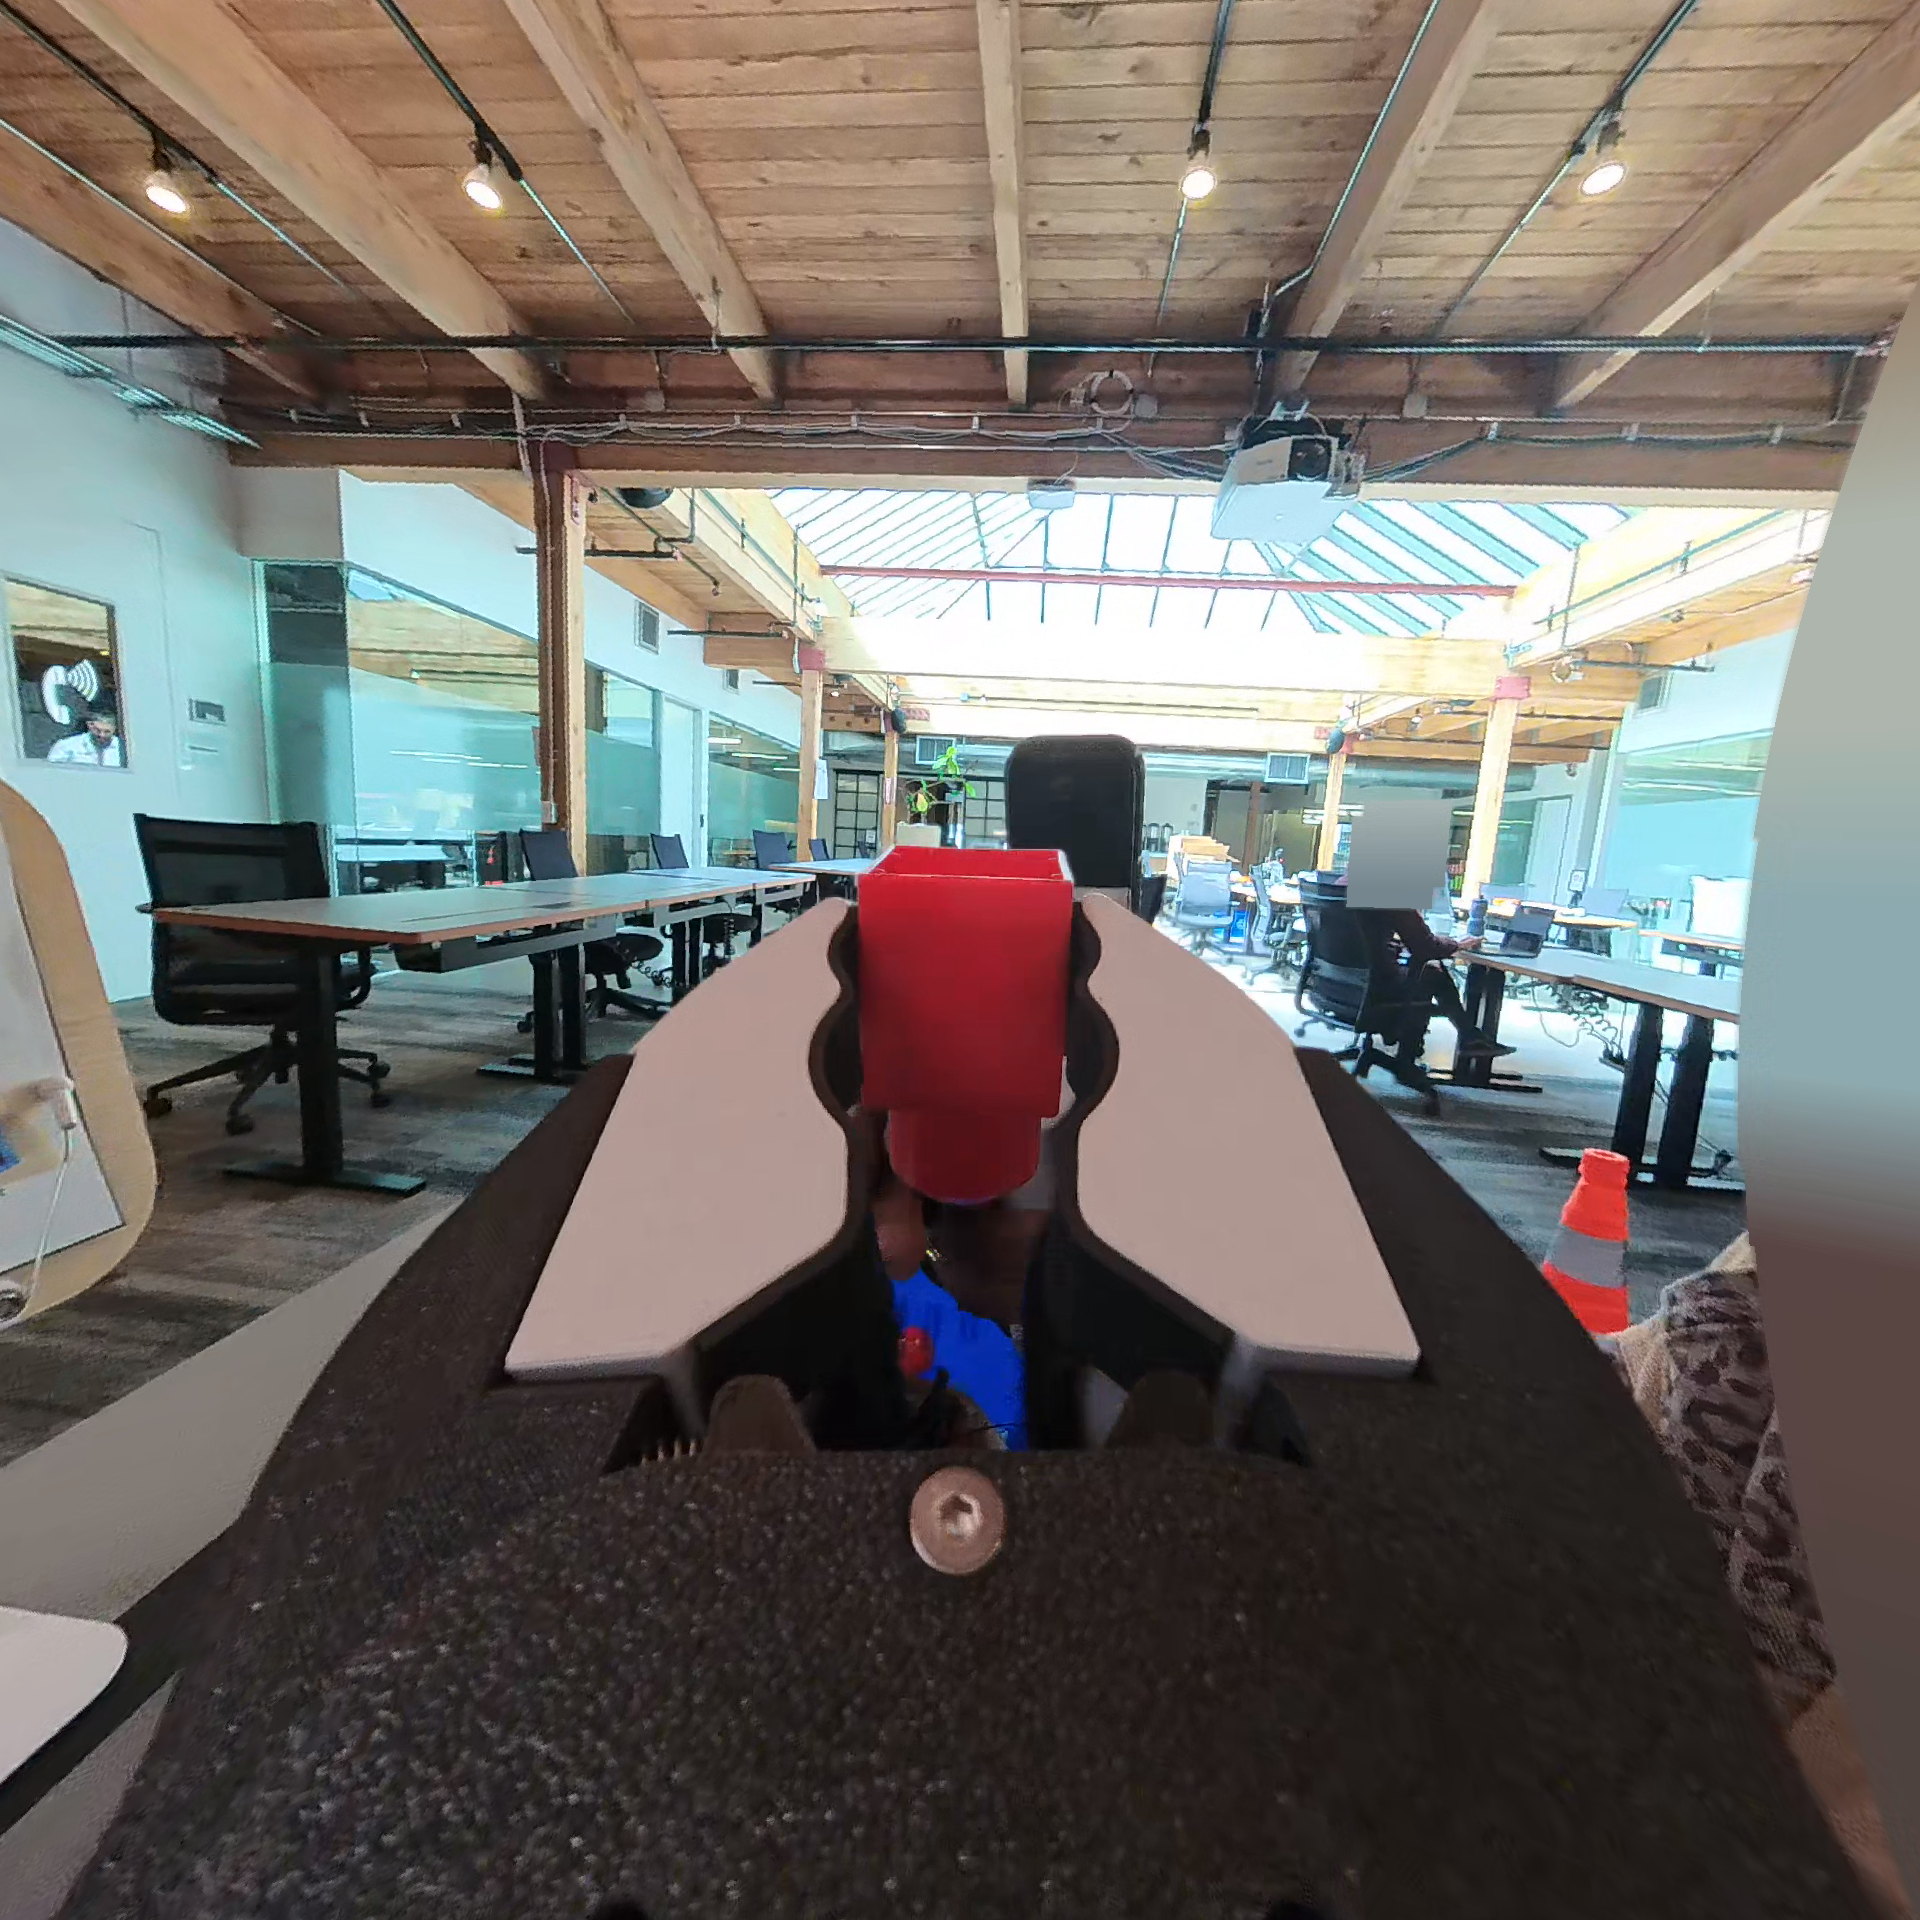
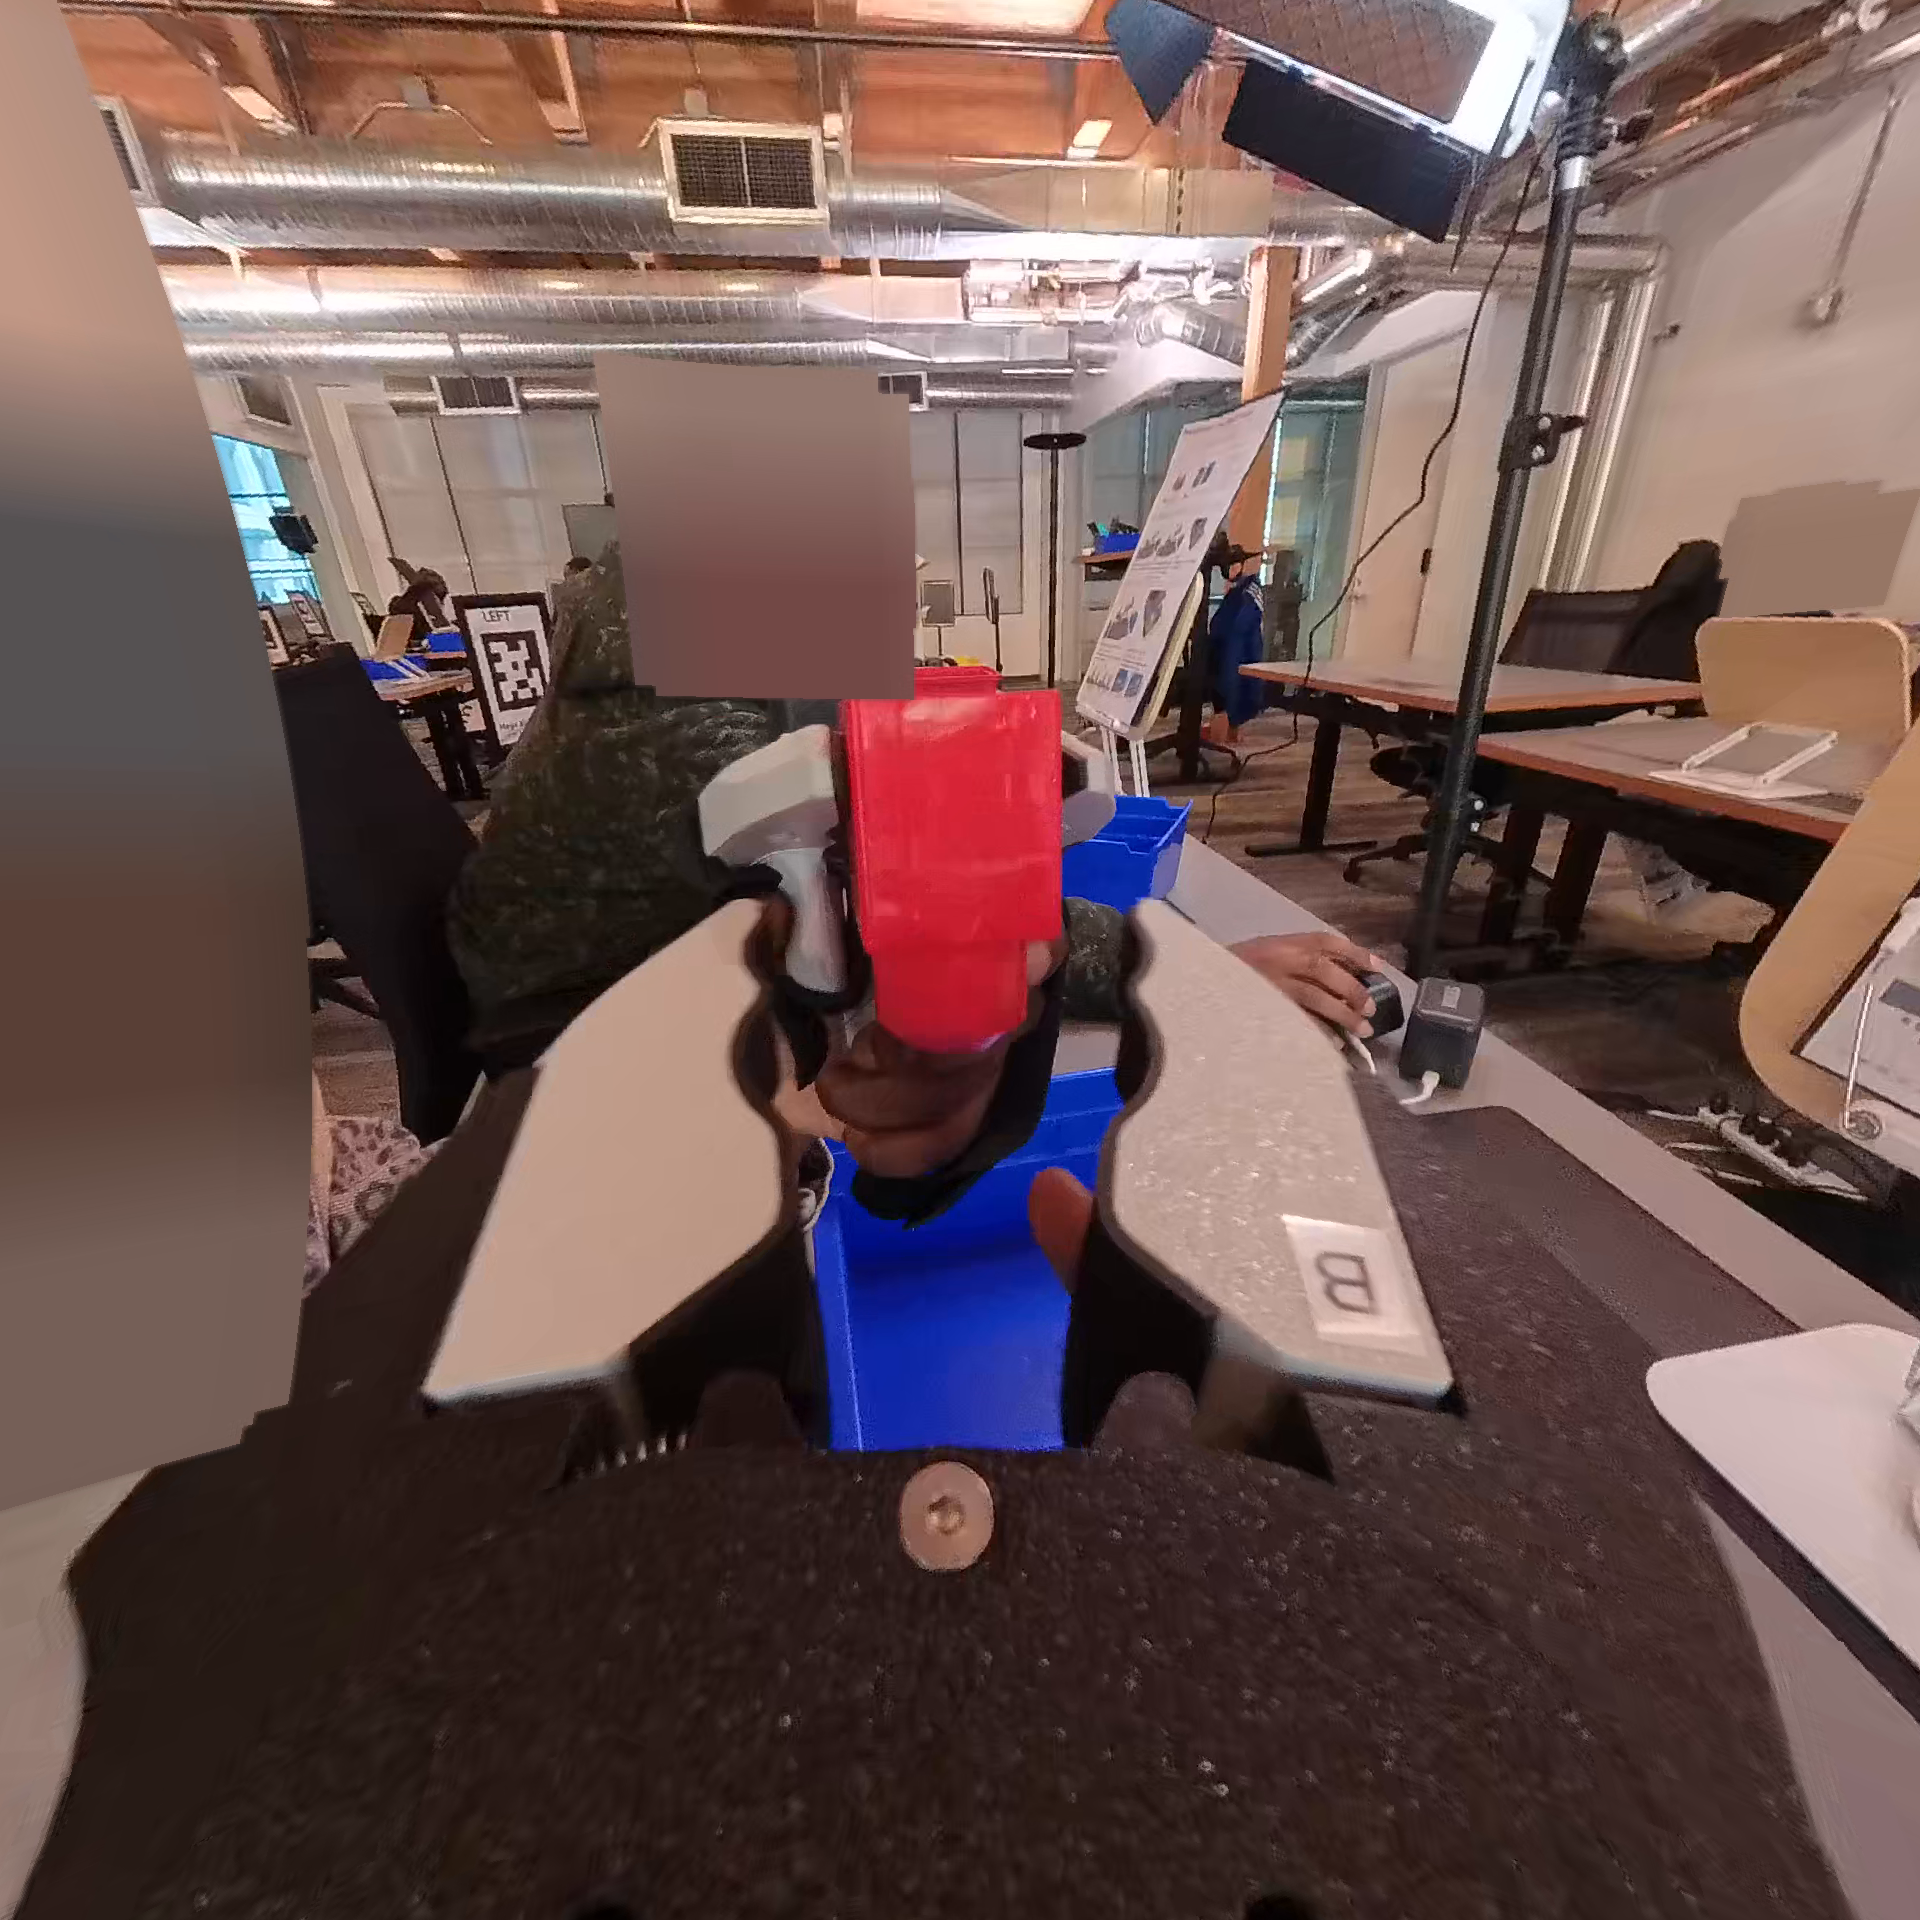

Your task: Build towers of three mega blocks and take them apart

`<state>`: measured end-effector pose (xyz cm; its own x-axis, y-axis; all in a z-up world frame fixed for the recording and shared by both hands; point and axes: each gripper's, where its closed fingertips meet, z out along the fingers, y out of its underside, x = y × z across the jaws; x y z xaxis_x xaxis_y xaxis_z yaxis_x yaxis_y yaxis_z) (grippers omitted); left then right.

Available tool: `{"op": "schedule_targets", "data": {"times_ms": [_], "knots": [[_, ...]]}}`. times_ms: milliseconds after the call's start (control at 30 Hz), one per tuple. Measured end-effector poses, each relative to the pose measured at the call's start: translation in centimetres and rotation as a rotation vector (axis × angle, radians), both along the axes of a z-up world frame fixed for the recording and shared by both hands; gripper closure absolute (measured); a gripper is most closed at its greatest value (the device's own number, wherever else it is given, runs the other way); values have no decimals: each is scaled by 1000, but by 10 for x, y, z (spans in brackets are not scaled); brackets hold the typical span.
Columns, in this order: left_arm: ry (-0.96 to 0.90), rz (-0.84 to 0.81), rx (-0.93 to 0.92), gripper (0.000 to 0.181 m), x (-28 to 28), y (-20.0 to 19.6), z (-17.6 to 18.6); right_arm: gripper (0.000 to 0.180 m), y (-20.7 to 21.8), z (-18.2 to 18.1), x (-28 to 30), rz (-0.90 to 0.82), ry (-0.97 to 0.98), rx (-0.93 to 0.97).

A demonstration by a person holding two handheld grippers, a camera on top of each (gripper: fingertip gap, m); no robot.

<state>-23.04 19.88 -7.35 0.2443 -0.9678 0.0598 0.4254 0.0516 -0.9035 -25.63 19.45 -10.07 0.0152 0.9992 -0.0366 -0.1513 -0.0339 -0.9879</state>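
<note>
My left gripper (image 1: 961,925) is shut on a red mega block (image 1: 961,997) and holds it in the air, open end away from me, stud towards the camera. In the right wrist view the same red block (image 2: 951,831) sits between the left gripper's grey fingers (image 2: 769,821). My right gripper (image 2: 940,925) is open and empty. It faces the block, whose stud reaches in between my fingertips without touching them. A hand (image 2: 904,1101) holds the left gripper below the block.
A blue bin (image 2: 935,1330) lies under both grippers on a black mat (image 2: 1558,1247). It also shows through the left jaws (image 1: 966,1351). A second blue bin (image 2: 1127,847), a light stand (image 2: 1496,582), a white tray (image 2: 1787,1455) and an orange cone (image 1: 1590,1247) stand around.
</note>
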Motion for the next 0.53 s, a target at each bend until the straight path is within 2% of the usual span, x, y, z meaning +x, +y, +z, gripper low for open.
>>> {"op": "schedule_targets", "data": {"times_ms": [67, 267, 367, 433, 533], "knots": [[24, -2, 3, 145, 5, 0, -4, 142, 2, 1, -1, -11, 16, 1], [48, -15, -8, 145, 6, -1, -6, 143, 1, 0, 2, -6, 2, 17], [86, 64, 18, 144, -2, 4, -8, 143, 9, -1, 11, -64, -12, 31], [112, 142, 18, 144, -14, 12, -9, 143, 22, -1, 27, -143, -18, 31], [201, 325, -15, 144, -40, 35, -20, 143, 54, -9, 66, -356, -80, 21]]}}
